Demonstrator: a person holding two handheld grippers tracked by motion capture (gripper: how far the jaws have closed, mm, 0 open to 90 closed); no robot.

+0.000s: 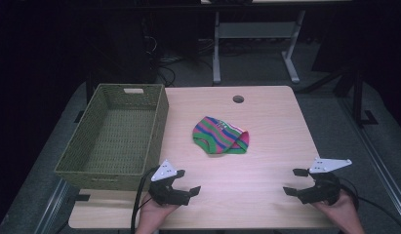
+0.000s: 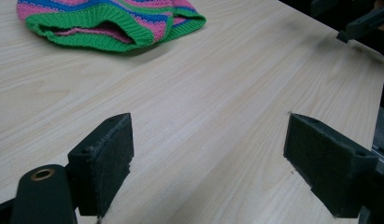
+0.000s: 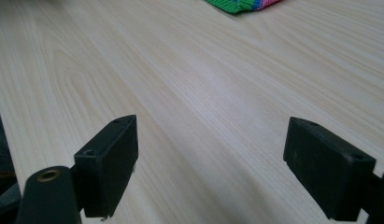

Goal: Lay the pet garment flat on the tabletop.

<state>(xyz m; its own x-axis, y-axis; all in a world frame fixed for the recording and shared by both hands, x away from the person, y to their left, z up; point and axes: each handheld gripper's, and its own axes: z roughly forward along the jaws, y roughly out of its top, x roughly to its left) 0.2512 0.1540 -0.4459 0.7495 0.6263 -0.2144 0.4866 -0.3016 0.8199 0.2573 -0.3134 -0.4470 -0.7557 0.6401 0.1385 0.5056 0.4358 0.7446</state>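
A knitted hat [image 1: 220,135] striped green, pink and blue lies crumpled near the middle of the wooden table [image 1: 266,122]. In the left gripper view the hat [image 2: 110,23] sits at the top left, its green ribbed rim facing the camera. An edge of the hat [image 3: 243,4] peeks in at the top of the right gripper view. My left gripper [image 1: 186,181] rests near the front edge, left of centre, open with nothing between its jaws. My right gripper [image 1: 294,181] is at the front right, also open and holding nothing. Both are well short of the hat.
An olive woven basket [image 1: 159,119] with nothing visible inside stands at the table's left side, just beyond my left gripper. A round cable hole [image 1: 238,99] is near the far edge. Table legs and cables [image 1: 215,53] stand on the floor beyond.
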